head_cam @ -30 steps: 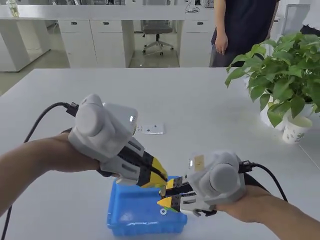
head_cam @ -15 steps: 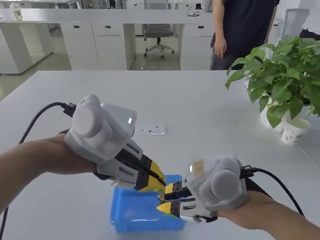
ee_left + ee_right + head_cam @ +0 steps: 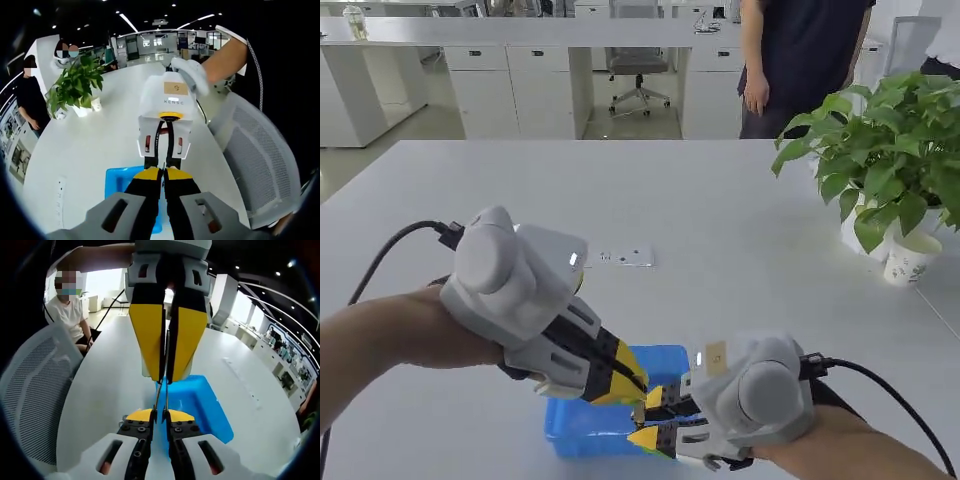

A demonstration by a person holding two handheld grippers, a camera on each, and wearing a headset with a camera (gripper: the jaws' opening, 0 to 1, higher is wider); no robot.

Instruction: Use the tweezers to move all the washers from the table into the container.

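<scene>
At 6 o'clock the right gripper (image 3: pixel 648 415) and the left gripper (image 3: pixel 632 385) stood tip to tip over the blue container (image 3: pixel 665 357). Both were clamped on the tweezers (image 3: pixel 166 385), whose arms were nearly pressed together; I could not tell whether they pinched anything. A white card (image 3: pixel 625 258) lay at 12 o'clock.

Two grippers are at work, the left gripper (image 3: pixel 632 383) and the right gripper (image 3: pixel 648 417), with one pair of tweezers (image 3: pixel 161 396) and one blue container (image 3: pixel 665 354) on the one surface (image 3: pixel 720 220). There is also one potted plant (image 3: pixel 880 160), one small white cup (image 3: pixel 910 258), one standing person (image 3: pixel 800 50), one seated person (image 3: pixel 67 310), one office chair (image 3: pixel 638 65) and one mesh chair (image 3: pixel 35 390). The flat white packet (image 3: pixel 632 258) looks like one item, possibly two pieces lying together.
</scene>
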